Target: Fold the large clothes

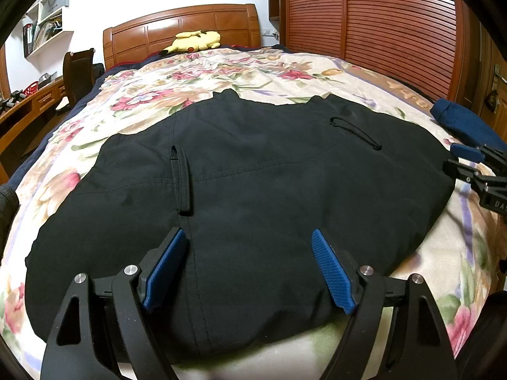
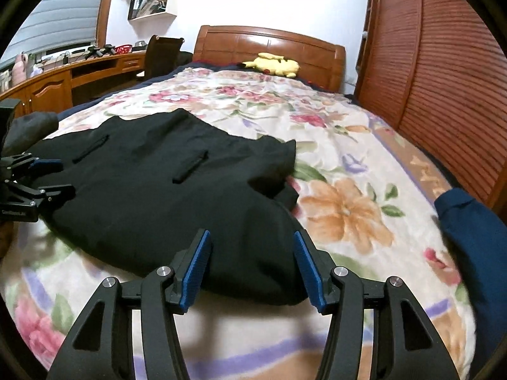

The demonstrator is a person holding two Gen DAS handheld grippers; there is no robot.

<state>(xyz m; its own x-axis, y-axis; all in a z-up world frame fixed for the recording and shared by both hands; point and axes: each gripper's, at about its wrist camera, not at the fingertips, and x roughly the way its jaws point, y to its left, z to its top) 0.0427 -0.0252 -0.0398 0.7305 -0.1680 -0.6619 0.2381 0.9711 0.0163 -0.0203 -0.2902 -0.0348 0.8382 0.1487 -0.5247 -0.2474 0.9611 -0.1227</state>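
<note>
A large black garment [image 1: 253, 183] lies folded and spread flat on the floral bedspread [image 1: 221, 72], with two pocket flaps showing. It also shows in the right wrist view [image 2: 164, 199]. My left gripper [image 1: 248, 237] is open and empty, its blue pads just above the garment's near edge. My right gripper [image 2: 252, 237] is open and empty over the garment's near right corner. The right gripper shows at the right edge of the left wrist view [image 1: 469, 161]; the left gripper shows at the left edge of the right wrist view [image 2: 47, 174].
A dark blue garment [image 2: 475, 237] lies at the bed's right edge. A yellow plush toy [image 1: 196, 40] rests by the wooden headboard [image 1: 180, 25]. A slatted wooden wardrobe [image 1: 380, 22] stands to the right, a desk [image 2: 79, 72] and chair [image 2: 164, 53] to the left.
</note>
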